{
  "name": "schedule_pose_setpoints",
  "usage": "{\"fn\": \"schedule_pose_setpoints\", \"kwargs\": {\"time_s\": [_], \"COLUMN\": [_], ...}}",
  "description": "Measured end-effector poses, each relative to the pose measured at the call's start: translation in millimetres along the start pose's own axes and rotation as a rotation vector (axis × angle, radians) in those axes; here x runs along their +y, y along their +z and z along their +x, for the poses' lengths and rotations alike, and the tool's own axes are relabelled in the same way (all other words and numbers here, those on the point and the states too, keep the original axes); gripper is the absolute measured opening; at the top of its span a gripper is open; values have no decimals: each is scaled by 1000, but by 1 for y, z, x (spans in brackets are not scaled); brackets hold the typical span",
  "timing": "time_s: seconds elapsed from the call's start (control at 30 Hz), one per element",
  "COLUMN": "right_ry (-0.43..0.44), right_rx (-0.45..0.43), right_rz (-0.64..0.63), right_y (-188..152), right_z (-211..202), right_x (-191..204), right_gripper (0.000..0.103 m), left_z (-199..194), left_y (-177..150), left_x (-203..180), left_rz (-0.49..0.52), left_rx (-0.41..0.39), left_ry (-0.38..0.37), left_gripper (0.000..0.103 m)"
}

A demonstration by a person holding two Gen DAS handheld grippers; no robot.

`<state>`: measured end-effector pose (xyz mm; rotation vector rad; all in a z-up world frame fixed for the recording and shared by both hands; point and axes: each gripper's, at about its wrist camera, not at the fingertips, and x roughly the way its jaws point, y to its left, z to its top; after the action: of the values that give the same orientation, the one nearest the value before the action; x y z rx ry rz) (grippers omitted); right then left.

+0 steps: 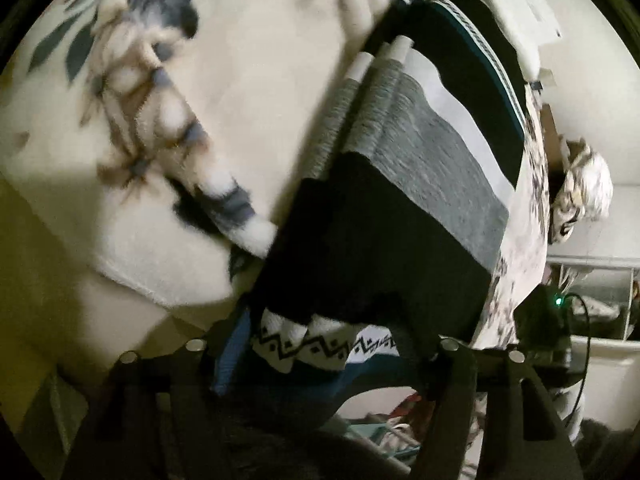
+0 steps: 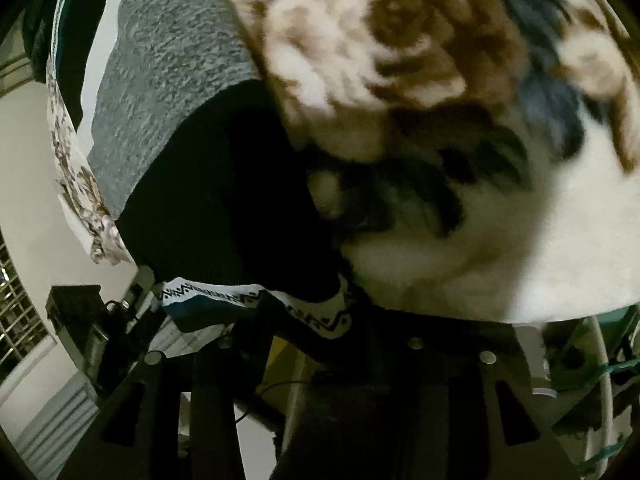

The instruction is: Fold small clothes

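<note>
A small knit garment (image 1: pixel 420 184) with black, grey, white and dark teal bands lies spread on a fleece blanket (image 1: pixel 248 80) printed with brown and blue flowers. Its near hem (image 1: pixel 304 344) is white with a black zigzag pattern. My left gripper (image 1: pixel 322 350) is at that hem, with the fingers apart and the hem between them. In the right wrist view the same garment (image 2: pixel 172 92) runs up the left side, and part of the blanket (image 2: pixel 440 260) covers its right edge. My right gripper (image 2: pixel 320 338) is open at the patterned hem (image 2: pixel 320 316), which dips between its fingers.
A black device with a green light (image 1: pixel 556 302) and a cable sits past the garment's far corner. A floral cloth bundle (image 1: pixel 580 196) and white shelving (image 1: pixel 592 280) lie beyond it. The right wrist view shows a window grille (image 2: pixel 16 312) and a green frame with cord (image 2: pixel 600 368).
</note>
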<state>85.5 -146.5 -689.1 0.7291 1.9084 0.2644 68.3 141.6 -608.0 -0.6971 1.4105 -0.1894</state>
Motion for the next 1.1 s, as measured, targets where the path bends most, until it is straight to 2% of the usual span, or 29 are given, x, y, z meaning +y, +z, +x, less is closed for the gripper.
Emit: {"fn": "schedule_pose_setpoints", "kwargs": {"time_s": [0.03,0.07,0.1,0.17,0.23,0.37,0.43,0.53,0.6,0.67,0.7,0.77,0.83,0.87,0.9,0.93,1.1], "right_ry": [0,17,32,40,64,47,48,54,66,95,107,103,88,66,69,92,133], "right_rx": [-11,-14,-19,-33,-35,-28,-12,9,2,16,22,21,14,3,0,-1,-25], "right_rz": [-1,-3,-6,-11,-27,-69,-42,3,5,14,12,-2,-9,-3,3,10,-28], "right_y": [-2,-6,-8,-14,-20,-27,-23,-8,0,4,4,0,-6,-7,-9,-11,-23], "right_z": [-2,-4,-6,-12,-19,-24,-14,-4,3,9,12,15,17,18,21,19,0], "right_x": [-1,-2,-1,0,6,6,5,-2,-3,-4,-4,-3,-1,2,5,6,28], "right_gripper": [35,22,13,10,9,9,11,21,41,49,52,52,48,35,21,16,13], "left_z": [-2,-2,-6,-14,-21,-29,-19,-5,1,5,5,3,0,-2,-3,-5,-31], "left_y": [-2,-3,-4,-7,-8,-9,-7,1,6,8,8,7,3,1,0,-1,-2], "left_x": [-1,0,0,-3,-3,2,8,17,26,33,31,28,23,20,17,14,0], "left_rz": [11,11,4,-14,-32,-42,-49,-79,-99,-119,-115,-86,-56,-49,-46,-45,-58], "left_rx": [-3,3,-9,-23,-30,-19,16,42,57,64,63,65,59,54,57,53,13], "left_ry": [14,3,-1,-19,-47,-73,-98,-126,-143,-185,-197,-188,-171,-164,-157,-149,-136], "left_gripper": [19,9,9,8,8,9,10,18,36,42,46,47,44,30,9,9,9]}}
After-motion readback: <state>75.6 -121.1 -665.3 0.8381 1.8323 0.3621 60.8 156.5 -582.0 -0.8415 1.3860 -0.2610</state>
